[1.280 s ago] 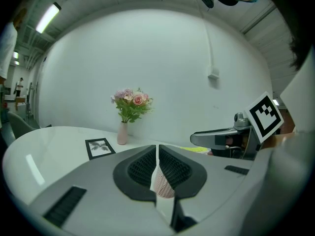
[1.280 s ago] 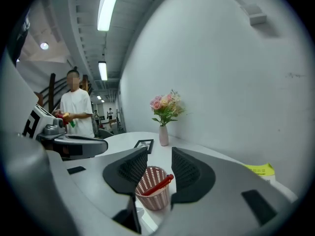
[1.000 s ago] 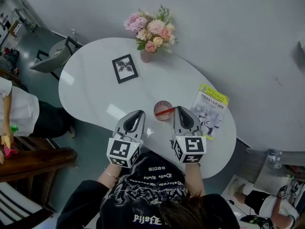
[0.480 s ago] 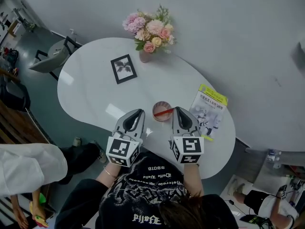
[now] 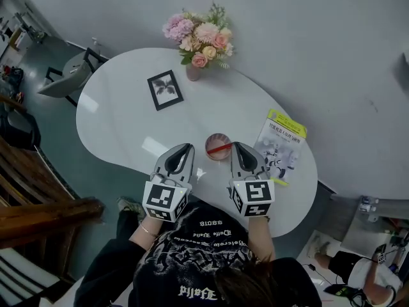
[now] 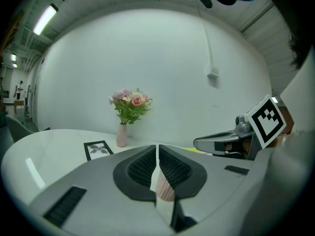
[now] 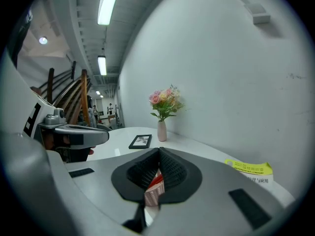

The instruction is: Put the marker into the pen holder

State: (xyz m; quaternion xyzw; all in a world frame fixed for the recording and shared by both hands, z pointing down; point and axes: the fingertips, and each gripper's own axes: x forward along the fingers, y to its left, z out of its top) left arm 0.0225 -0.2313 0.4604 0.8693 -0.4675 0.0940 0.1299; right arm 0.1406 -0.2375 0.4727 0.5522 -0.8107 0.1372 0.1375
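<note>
The person in white who was standing at the left has walked away, while the left gripper (image 5: 185,149) and the right gripper (image 5: 238,147) are staying put. In the head view, the white curvy table (image 5: 128,117) is sitting by a grey wall (image 5: 307,43), with a teal floor (image 5: 54,142), a chair (image 5: 69,77) and brown wooden stairs (image 5: 38,216) beside it. Flowers (image 5: 199,36), a picture frame (image 5: 165,89) and a booklet (image 5: 281,142) are resting on it. The red marker (image 5: 222,149) is leaning inside the pink pen holder (image 5: 214,138), between the claw tips. In the left gripper view, the left claw is squeezing closed on nothing. In the right gripper view, the right claw is clenched and empty too, under long ceiling lights (image 7: 108,4).
</note>
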